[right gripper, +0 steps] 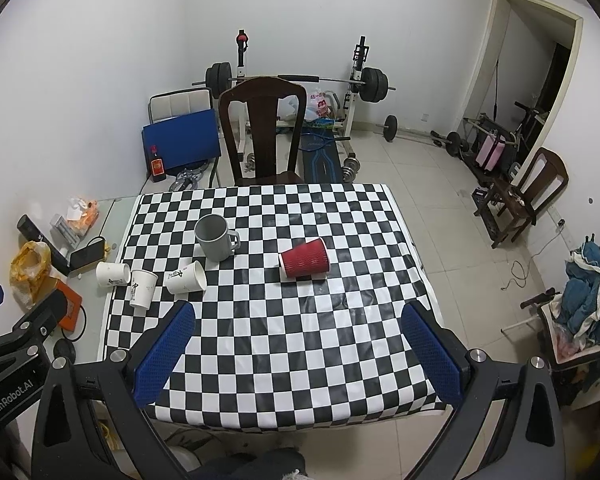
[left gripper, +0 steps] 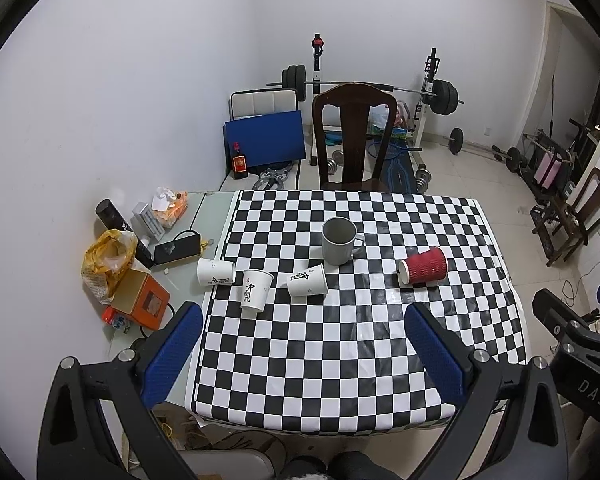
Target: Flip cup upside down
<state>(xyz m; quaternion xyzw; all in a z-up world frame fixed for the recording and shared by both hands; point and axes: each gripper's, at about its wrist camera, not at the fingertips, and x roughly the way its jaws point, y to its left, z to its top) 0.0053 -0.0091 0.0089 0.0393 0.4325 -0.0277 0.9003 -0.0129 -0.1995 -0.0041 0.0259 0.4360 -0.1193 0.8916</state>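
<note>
- Centrally on the checkered tablecloth [left gripper: 340, 360] [right gripper: 300, 360] stands a grey mug [left gripper: 339, 241] [right gripper: 216, 237], upright with its mouth open to the ceiling and its handle turned toward the right side of the table.
- To the right of the mug, and apart from it, a red ribbed paper cup [left gripper: 423, 266] [right gripper: 304, 259] lies on its side. Its long axis runs roughly left to right across the table; the narrow base shows at the left end in the left wrist view.
- Nearer the left edge are three white paper cups with dark printed characters. One white cup [left gripper: 307, 279] [right gripper: 186, 277] lies on its side just in front of the mug, axis roughly left to right, with its wide rim facing right.
- Another standing white cup [left gripper: 254, 289] [right gripper: 142, 289] is upright, mouth up, just left of that one.
- A third far-left white cup [left gripper: 215, 271] [right gripper: 112, 274] lies on its side at the cloth's left border.
- Both grippers hang above the near edge of the table, well apart from every cup. The left gripper [left gripper: 304, 344] has its blue pads spread wide with nothing between them, and the right gripper [right gripper: 298, 340] is likewise spread and empty.
- Clutter sits on the bare strip left of the cloth: a yellow plastic bag [left gripper: 108, 258] [right gripper: 30, 268] and an orange box [left gripper: 142, 300].
- Behind the far edge stands a dark wooden chair [left gripper: 354, 136] [right gripper: 262, 132].
</note>
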